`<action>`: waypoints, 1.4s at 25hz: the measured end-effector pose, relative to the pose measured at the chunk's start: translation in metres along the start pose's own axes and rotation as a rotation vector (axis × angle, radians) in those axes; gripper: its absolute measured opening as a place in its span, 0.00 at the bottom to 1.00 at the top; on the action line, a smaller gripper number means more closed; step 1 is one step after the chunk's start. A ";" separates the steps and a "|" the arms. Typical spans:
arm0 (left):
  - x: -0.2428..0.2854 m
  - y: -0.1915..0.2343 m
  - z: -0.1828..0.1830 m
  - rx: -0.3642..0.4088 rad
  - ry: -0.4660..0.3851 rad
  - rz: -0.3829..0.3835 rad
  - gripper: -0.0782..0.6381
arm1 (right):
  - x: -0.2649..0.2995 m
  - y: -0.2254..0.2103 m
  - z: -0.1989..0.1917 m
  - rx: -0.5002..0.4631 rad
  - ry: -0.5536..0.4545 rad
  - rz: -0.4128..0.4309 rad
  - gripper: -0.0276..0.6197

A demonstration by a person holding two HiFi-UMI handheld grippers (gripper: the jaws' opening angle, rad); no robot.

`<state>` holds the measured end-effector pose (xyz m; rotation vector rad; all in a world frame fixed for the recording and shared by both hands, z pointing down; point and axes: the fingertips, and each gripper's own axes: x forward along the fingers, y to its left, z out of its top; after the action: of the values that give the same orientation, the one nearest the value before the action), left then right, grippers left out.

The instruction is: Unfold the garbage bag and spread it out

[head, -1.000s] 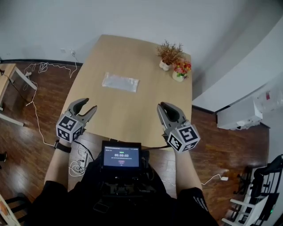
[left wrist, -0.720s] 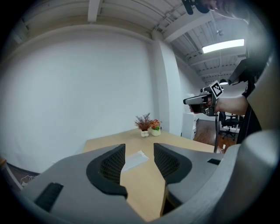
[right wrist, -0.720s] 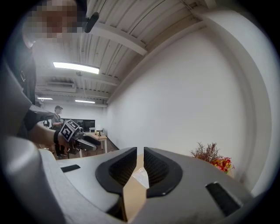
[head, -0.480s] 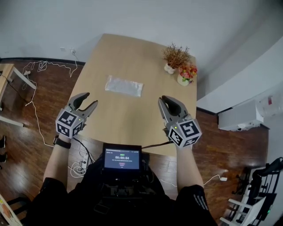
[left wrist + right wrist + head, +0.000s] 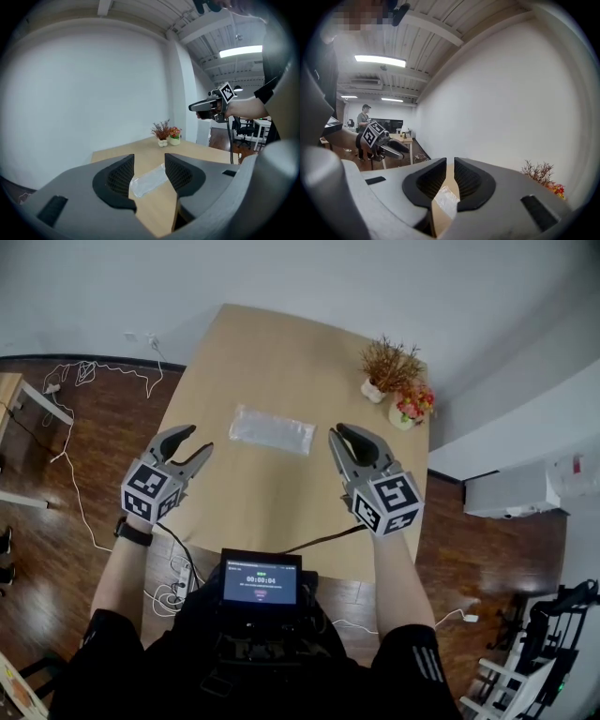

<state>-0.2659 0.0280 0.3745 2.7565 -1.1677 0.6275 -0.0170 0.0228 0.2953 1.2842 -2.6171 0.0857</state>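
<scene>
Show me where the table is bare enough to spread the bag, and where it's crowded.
Bare: the far end of the table, beyond the folded bag, and the near strip on your side of it. Crowded: the far right corner, with two potted plants.

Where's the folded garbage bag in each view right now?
Head view: garbage bag near picture centre, on the table.
Left gripper view: garbage bag low centre, seen between the jaws.
Right gripper view: garbage bag bottom centre, through the jaw gap.
Shared landmark: potted plants at the table's far corner.
</scene>
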 end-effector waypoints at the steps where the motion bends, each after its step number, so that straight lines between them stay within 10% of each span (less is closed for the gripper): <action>1: 0.005 0.005 -0.002 0.001 0.007 -0.005 0.40 | 0.010 -0.001 -0.001 -0.003 0.009 0.001 0.16; 35: 0.133 0.081 -0.124 -0.090 0.213 -0.131 0.40 | 0.260 0.065 -0.149 -0.072 0.412 0.276 0.23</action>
<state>-0.2811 -0.0897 0.5340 2.5889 -0.9387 0.8079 -0.1954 -0.1159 0.5023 0.7749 -2.3908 0.2684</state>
